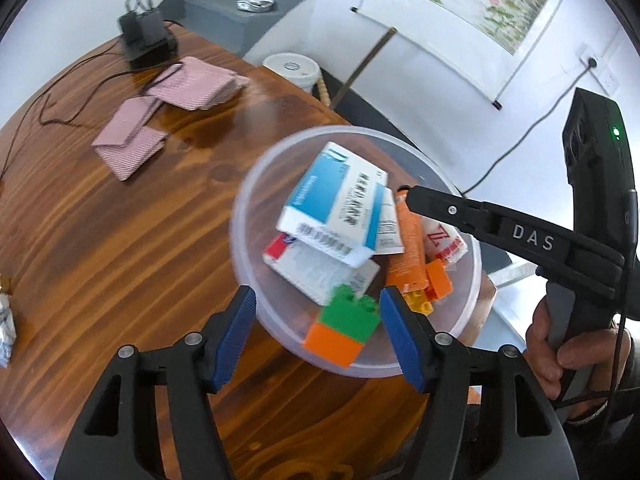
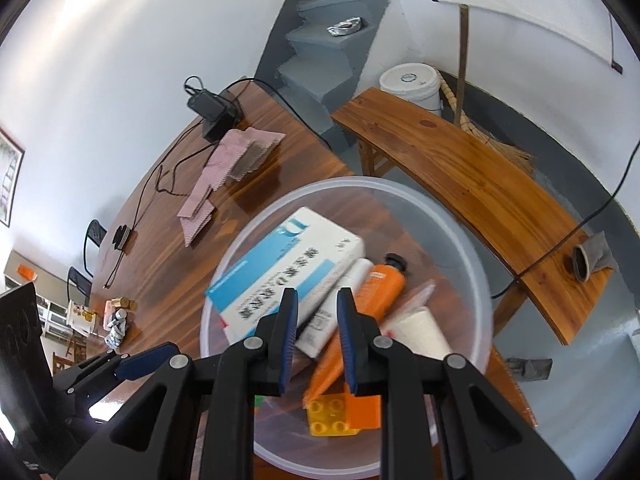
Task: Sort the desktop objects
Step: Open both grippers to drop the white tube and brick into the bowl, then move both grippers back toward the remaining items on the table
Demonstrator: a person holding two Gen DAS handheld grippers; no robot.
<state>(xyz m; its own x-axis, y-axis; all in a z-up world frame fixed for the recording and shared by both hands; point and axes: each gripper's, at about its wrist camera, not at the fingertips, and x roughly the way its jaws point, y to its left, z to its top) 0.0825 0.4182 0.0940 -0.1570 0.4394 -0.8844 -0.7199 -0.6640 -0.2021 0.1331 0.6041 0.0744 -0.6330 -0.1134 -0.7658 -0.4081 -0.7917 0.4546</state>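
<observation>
Left tongs [image 1: 318, 328] spread wide around green-orange brick [image 1: 342, 330], over clear bowl [image 1: 256, 184]

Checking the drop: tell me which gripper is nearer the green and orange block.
Left. The left gripper straddles the green and orange block, its pads apart on either side over the clear bowl. The right gripper sits farther back over the bowl's far side.
</observation>
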